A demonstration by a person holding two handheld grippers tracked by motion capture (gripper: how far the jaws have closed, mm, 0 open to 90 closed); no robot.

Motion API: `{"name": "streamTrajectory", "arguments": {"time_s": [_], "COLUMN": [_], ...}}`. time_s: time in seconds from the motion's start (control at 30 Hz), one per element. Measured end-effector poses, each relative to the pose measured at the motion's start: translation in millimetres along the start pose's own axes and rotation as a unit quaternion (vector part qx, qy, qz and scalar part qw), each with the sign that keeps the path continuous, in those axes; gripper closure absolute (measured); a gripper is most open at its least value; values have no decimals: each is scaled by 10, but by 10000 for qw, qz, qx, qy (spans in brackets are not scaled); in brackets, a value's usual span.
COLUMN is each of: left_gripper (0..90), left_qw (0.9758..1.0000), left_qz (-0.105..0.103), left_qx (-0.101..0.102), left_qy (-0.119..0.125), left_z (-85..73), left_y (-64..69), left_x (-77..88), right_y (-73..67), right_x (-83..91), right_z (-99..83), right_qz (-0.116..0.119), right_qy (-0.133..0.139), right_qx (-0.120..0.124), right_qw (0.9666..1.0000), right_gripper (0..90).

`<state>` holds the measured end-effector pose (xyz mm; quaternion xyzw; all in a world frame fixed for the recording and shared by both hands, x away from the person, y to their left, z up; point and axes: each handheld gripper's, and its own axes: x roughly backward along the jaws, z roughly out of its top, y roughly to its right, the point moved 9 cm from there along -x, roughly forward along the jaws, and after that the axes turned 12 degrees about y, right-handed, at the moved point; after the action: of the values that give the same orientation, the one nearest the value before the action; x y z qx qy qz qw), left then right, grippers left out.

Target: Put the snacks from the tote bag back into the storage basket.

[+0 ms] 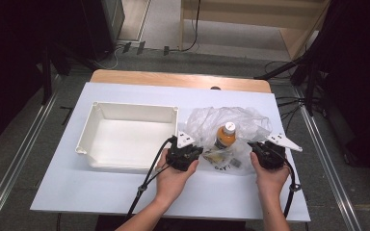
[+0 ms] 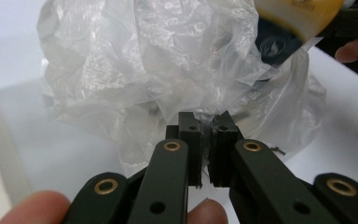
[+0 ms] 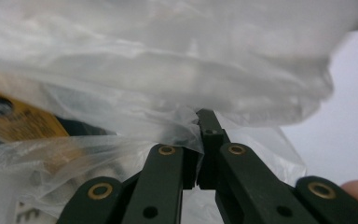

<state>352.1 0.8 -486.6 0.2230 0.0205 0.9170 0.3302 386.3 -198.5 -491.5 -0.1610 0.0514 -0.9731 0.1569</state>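
Both grippers pinch the bag

Jaws of the left gripper (image 2: 209, 122) and right gripper (image 3: 206, 117) are clamped on folds of the plastic bag (image 1: 224, 120), one at each side. It lies on the table (image 1: 72, 168) beside the empty white bin (image 1: 125, 137). A bottle (image 1: 225, 135) and small packets sit inside. Likely step: opening the bag; next, spreading both holds evenly.

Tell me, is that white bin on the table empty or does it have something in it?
Empty. In the high view the white bin shows only its bare floor and walls; the orange bottle sits beside it in the clear plastic bag.
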Motion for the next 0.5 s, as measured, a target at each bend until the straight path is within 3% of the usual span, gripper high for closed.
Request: {"name": "streamTrajectory", "arguments": {"time_s": [0.07,0.17,0.23,0.37,0.5], "left_gripper": [870,867,866,868,868], "left_qw": [9999,9999,9999,9998,9986], "left_qz": [10,-28,-112,-18,106], "left_qx": [-60,-96,-97,-201,-505], "left_qy": [-95,-104,-35,-13,-70], "left_z": [-94,-150,-202,-308,-427], "left_y": [22,50,81,78,92], "left_x": [-14,-19,-10,11,46], "right_y": [-7,-28,-31,-42,-42], "right_x": [-51,-80,-87,-78,-6], "right_z": [-110,-180,-191,-238,-253], "right_qz": [0,35,70,242,461], "right_qy": [-295,-452,-455,-483,-433], "right_qx": [141,157,170,94,148], "right_qw": [9995,9988,9988,9985,9979], "right_gripper": [900,900,900,869,810]}}
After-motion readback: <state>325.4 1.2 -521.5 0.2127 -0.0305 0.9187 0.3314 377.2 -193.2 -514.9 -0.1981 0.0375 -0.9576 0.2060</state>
